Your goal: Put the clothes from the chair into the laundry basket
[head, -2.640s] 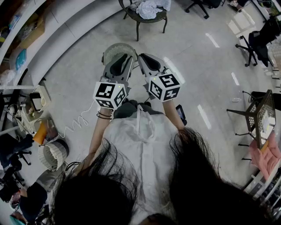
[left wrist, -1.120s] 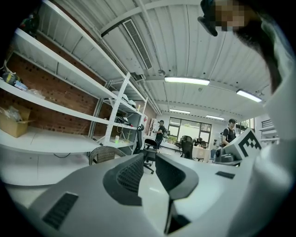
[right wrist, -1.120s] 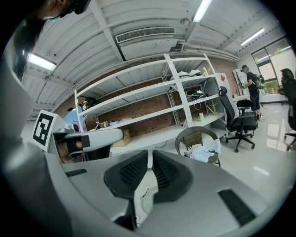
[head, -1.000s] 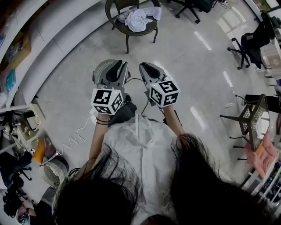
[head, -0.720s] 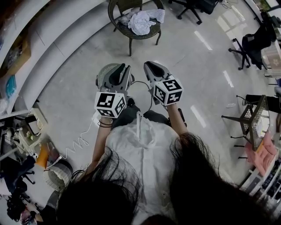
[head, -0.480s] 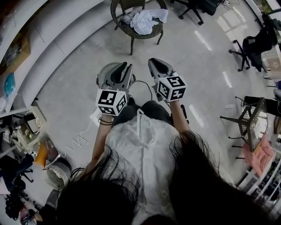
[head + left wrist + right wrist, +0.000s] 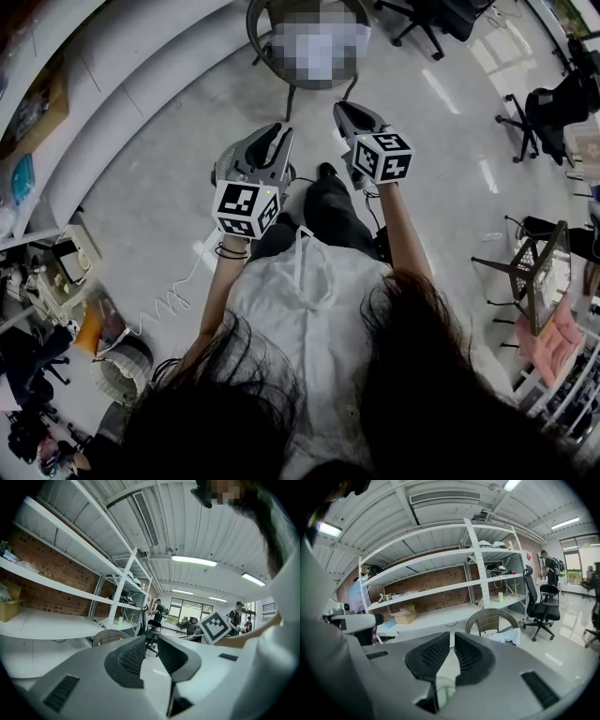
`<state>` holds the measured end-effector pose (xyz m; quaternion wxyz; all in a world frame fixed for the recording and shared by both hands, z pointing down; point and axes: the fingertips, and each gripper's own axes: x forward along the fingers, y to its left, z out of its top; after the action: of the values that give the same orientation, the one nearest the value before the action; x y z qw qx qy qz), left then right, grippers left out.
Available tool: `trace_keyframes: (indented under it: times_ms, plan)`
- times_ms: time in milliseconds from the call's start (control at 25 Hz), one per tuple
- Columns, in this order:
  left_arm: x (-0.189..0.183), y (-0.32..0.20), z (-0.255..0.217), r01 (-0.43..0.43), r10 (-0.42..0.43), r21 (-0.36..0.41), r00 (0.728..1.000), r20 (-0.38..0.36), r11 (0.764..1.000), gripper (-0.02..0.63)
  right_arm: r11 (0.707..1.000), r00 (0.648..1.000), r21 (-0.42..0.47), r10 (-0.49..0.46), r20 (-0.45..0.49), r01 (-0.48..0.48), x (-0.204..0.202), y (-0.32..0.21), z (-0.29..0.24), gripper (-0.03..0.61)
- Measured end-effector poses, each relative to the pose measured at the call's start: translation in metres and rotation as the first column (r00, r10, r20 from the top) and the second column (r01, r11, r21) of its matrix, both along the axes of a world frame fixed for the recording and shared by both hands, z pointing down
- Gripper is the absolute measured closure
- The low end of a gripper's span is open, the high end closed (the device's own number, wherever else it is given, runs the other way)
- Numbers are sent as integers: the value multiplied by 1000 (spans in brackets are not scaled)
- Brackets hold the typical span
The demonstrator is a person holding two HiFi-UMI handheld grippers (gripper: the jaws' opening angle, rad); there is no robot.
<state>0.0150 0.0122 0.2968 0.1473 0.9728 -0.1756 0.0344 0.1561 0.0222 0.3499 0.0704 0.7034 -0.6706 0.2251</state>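
Note:
A round wicker chair (image 7: 260, 21) stands at the top of the head view; in the right gripper view the chair (image 7: 490, 619) holds a pile of pale clothes (image 7: 506, 636). In the head view a blurred patch covers that pile. The white laundry basket (image 7: 219, 169) sits on the floor, mostly hidden under my left gripper (image 7: 279, 133). Both grippers are held out in front of the person, short of the chair. My left gripper (image 7: 151, 639) and right gripper (image 7: 452, 637) have their jaws almost together with nothing between them. The right gripper (image 7: 342, 108) is the nearer one to the chair.
Long white shelving (image 7: 440, 590) runs along the brick wall behind the chair. Black office chairs (image 7: 536, 108) stand at the right, and a wire stand (image 7: 542, 270) is further back. A white coiled cable (image 7: 169, 292) lies on the floor at left. People (image 7: 157, 610) stand far off.
The person has walked toward the chair, which now sits lower and larger in the head view. Both grippers moved forward with it, and the basket slid under the left gripper.

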Motion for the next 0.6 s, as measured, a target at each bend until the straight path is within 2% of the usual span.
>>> trace_keyframes:
  times_ms: [160, 320, 600]
  plan:
    - [18, -16, 3, 22, -22, 9, 1000, 4, 1000, 523, 999, 999, -31, -31, -28, 30, 35, -29, 10, 534]
    - [43, -34, 11, 50, -51, 17, 998, 26, 999, 523, 997, 998, -59, -58, -9, 58, 75, -63, 29, 534]
    - [103, -84, 40, 125, -124, -31, 991, 55, 992, 523, 984, 996, -157, -85, 18, 87, 157, -130, 86, 534]
